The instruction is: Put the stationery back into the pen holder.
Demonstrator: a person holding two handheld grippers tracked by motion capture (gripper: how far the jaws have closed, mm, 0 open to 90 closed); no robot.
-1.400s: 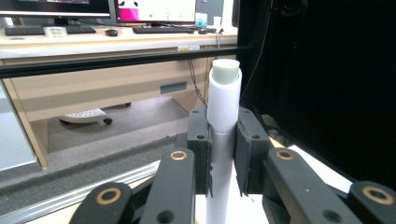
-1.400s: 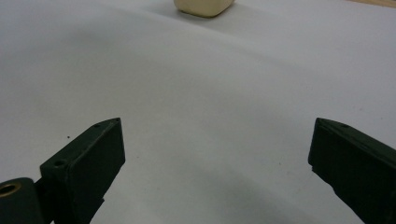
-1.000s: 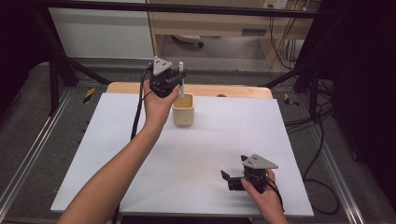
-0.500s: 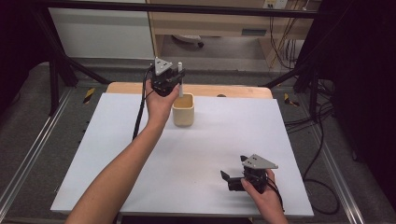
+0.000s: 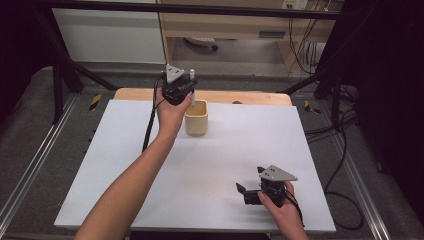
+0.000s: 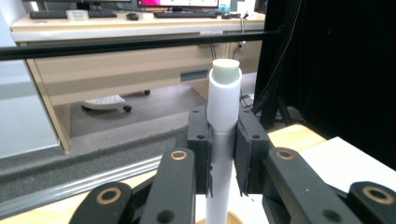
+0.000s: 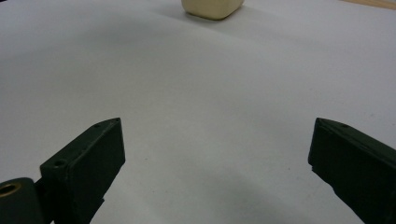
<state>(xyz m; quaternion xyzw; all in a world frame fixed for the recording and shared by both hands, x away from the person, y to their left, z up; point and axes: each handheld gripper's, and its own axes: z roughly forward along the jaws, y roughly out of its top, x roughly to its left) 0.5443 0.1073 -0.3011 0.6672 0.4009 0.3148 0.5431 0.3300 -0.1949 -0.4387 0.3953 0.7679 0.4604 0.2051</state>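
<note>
My left gripper (image 5: 186, 90) is shut on a white marker (image 6: 223, 121) with a pale green end, held upright. The marker's (image 5: 192, 86) lower end dips toward the mouth of a cream cup (image 5: 196, 118) standing at the far middle of the white table (image 5: 150, 165). In the left gripper view the black jaws press on both sides of the marker's barrel, and my left gripper (image 6: 223, 158) hides the cup. My right gripper (image 5: 242, 192) rests low on the table at the near right, open and with nothing between its jaws. Beyond my right gripper (image 7: 217, 168) the cup (image 7: 212, 8) stands far off.
A wooden board edge (image 5: 250, 97) runs behind the white sheet. Black frame legs (image 5: 60, 75) and cables (image 5: 345, 150) flank the table. Beyond it are a desk (image 6: 116, 60) and a rolling chair base (image 6: 105, 102).
The left hand has sunk a little, bringing the marker lower over the cup. The right hand and its gripper have not moved.
</note>
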